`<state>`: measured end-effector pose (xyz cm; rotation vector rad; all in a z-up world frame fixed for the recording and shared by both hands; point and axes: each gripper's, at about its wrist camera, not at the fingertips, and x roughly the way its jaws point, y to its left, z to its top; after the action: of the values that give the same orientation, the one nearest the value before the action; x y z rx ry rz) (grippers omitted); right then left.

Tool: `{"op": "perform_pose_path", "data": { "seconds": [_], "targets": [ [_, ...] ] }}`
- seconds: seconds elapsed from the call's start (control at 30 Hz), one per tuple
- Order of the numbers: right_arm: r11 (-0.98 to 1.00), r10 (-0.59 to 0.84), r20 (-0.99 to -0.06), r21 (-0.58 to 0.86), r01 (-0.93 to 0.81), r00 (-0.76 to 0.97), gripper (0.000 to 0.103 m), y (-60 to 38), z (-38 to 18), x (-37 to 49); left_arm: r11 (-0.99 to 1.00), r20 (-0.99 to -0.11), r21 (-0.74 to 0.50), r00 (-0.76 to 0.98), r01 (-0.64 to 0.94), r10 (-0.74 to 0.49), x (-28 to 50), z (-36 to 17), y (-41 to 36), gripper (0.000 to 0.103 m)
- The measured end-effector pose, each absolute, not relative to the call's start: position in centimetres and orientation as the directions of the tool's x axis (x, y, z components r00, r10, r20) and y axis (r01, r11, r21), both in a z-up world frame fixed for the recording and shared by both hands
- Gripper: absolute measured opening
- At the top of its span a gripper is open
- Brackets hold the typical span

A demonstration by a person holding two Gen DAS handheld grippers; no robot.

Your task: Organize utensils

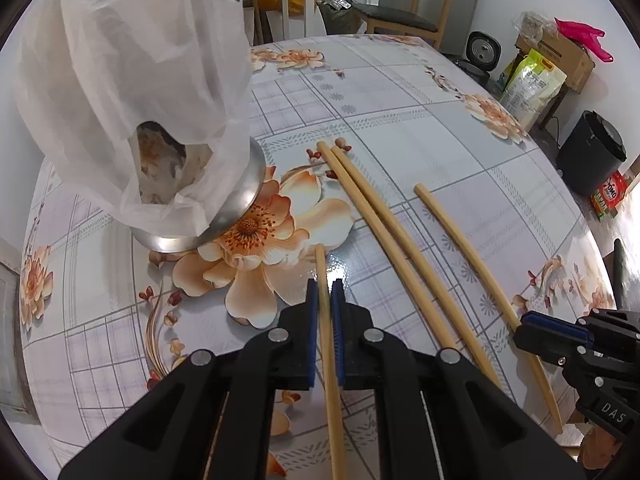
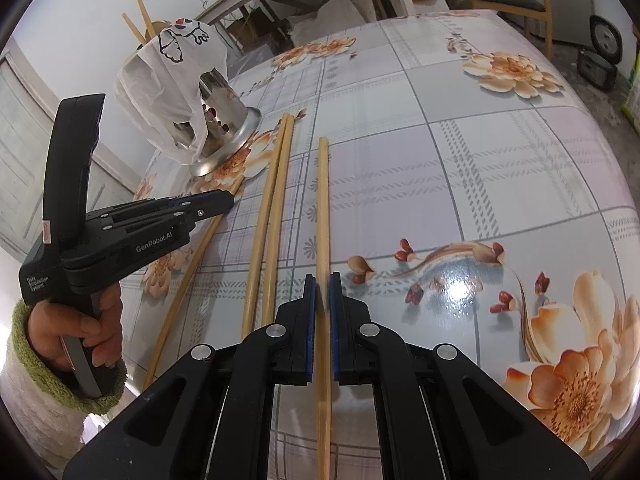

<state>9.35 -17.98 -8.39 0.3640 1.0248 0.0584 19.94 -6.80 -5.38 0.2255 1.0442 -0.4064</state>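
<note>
My chopsticks (image 2: 322, 216) look like pale matt wood, the tablecloth (image 2: 500, 160) glossy, the holder (image 2: 224, 136) dull metal under thin crinkled plastic (image 1: 132, 80).

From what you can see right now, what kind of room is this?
Most likely a dining area in a home. The table wears a flowered oilcloth, a wooden chair stands behind it, and a rice cooker sits on the floor beside a cardboard box.
</note>
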Motion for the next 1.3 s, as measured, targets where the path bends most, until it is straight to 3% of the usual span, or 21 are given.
{"op": "perform_pose_path", "data": {
  "seconds": [0.27, 0.63, 0.77, 1.3],
  "targets": [
    [0.963, 0.171, -0.824, 0.255, 0.085, 0.539, 0.016, -17.0, -7.5, 11.9, 0.903, -0.867, -0.027, 0.439, 0.429, -0.235, 19.7, -5.3, -6.2, 0.006],
    [0.998, 0.011, -0.846, 0.038, 0.040, 0.534, 0.017, -15.1, -8.5, 16.4, 0.897, -0.862, -0.027, 0.444, 0.441, -0.244, 19.5, -5.2, -6.0, 0.006],
    [0.999, -0.030, -0.842, -0.006, 0.045, 0.539, 0.006, -15.0, -8.5, 16.7, 0.897, -0.862, -0.024, 0.446, 0.441, -0.242, 19.5, -5.2, -6.0, 0.006],
    [0.955, 0.135, -0.772, 0.269, 0.127, 0.621, 0.005, -18.4, -4.6, 13.5, 0.909, -0.849, -0.009, 0.477, 0.418, -0.228, 19.2, -5.0, -6.3, 0.006]
  ]
}}
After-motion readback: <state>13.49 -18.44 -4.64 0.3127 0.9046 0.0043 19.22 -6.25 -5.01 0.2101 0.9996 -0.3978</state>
